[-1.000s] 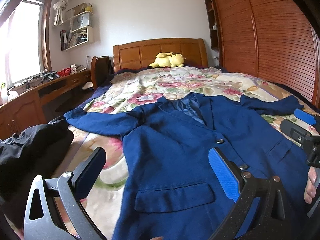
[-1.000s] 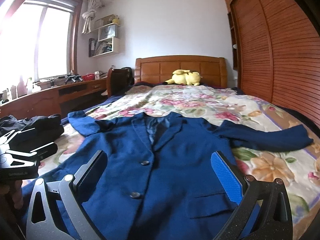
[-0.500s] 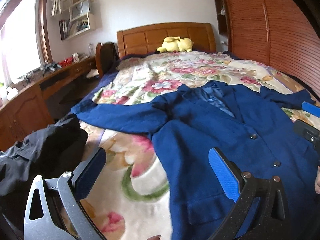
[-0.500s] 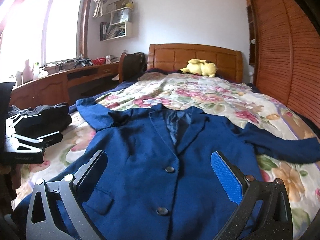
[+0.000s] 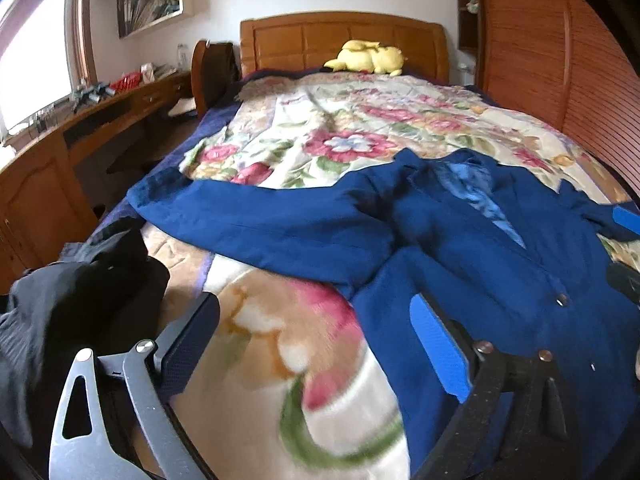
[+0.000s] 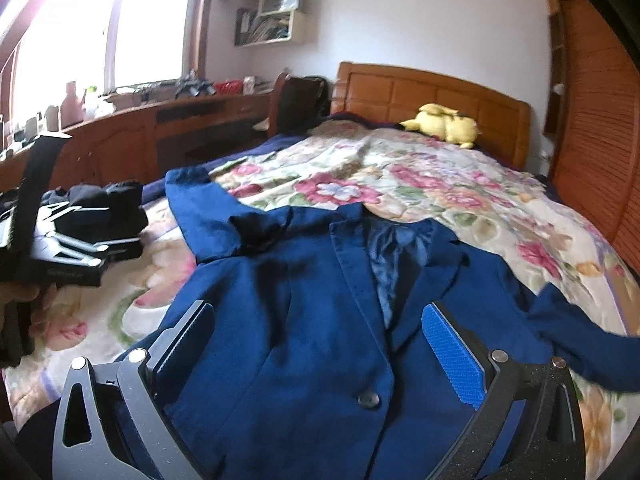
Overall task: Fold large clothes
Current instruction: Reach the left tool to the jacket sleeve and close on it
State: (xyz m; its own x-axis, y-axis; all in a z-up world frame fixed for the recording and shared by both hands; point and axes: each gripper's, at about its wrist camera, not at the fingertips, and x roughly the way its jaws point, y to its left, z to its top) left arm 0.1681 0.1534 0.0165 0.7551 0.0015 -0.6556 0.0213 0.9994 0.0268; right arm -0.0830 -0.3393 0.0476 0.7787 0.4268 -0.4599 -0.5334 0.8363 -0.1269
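Observation:
A dark blue blazer (image 5: pixel 472 248) lies flat, front up and buttoned, on the floral bedspread (image 5: pixel 320 128). Its left sleeve (image 5: pixel 256 220) stretches out sideways toward the bed's left edge. In the right wrist view the blazer (image 6: pixel 304 304) fills the foreground, its right sleeve (image 6: pixel 580 328) trailing off to the right. My left gripper (image 5: pixel 316 344) is open and empty above the bedspread, just left of the blazer's body. My right gripper (image 6: pixel 320 344) is open and empty over the blazer's chest. The left gripper also shows in the right wrist view (image 6: pixel 68 240), at the left.
A heap of black clothing (image 5: pixel 68 304) lies at the bed's left edge. A yellow plush toy (image 5: pixel 368 58) sits by the wooden headboard (image 5: pixel 344 40). A wooden desk (image 5: pixel 80 128) runs along the left wall and a slatted wardrobe (image 5: pixel 560 60) along the right.
Both grippers have moved left and forward over the bed. The left gripper has passed from over the blazer's lower front to beside its left edge. The blazer has not moved.

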